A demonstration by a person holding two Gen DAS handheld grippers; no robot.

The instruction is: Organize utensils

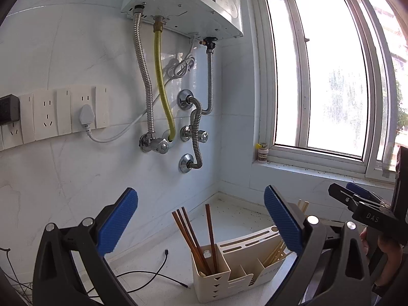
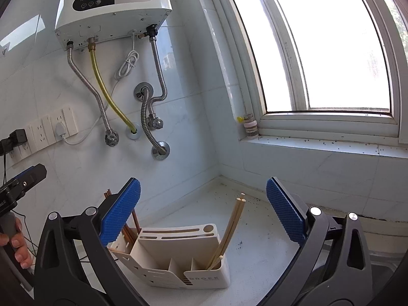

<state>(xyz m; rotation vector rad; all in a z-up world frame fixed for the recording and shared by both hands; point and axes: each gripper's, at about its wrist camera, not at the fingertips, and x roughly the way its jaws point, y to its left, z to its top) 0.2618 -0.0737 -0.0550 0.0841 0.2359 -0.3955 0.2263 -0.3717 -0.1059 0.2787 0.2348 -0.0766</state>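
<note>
A cream utensil holder [image 2: 178, 257] is seen standing on the white countertop [image 2: 255, 242], in the corner where the tiled wall meets the window sill. It is divided into several compartments, with a slotted block at its back.

In the compartment at the holder's left end, a bunch of dark brown chopsticks [image 1: 193, 234] is stood upright, fanned slightly apart. In the compartment at the right end, a few pale wooden chopsticks [image 2: 233, 227] are leaned, their tops tilted toward the window. The middle compartments are seen with nothing in them.

The left gripper [image 1: 201, 219] is held above and in front of the holder with its blue-padded fingers [image 1: 117, 224] spread wide; nothing is gripped between them, and the brown chopsticks are seen through the gap, apart from both pads. The right gripper [image 2: 204, 211] is likewise held with its fingers [image 2: 285, 216] spread wide and nothing clasped; the pale chopsticks are framed between the pads without being touched. In the left wrist view the right gripper is also seen at the right edge, and a hand [image 2: 17, 242] wrapped round the left gripper's handle is caught at the left edge of the right wrist view.

On the wall behind, a white water heater [image 2: 112, 7] is mounted, with metal hoses and a yellow hose hung beneath it. A row of wall sockets [image 1: 58, 112] is fitted to the left, one with a white plug in it. A thin black cable [image 1: 153, 272] is laid on the countertop, left of the holder. A small bottle [image 2: 251, 126] is stood on the sill by the window [image 2: 326, 51].
</note>
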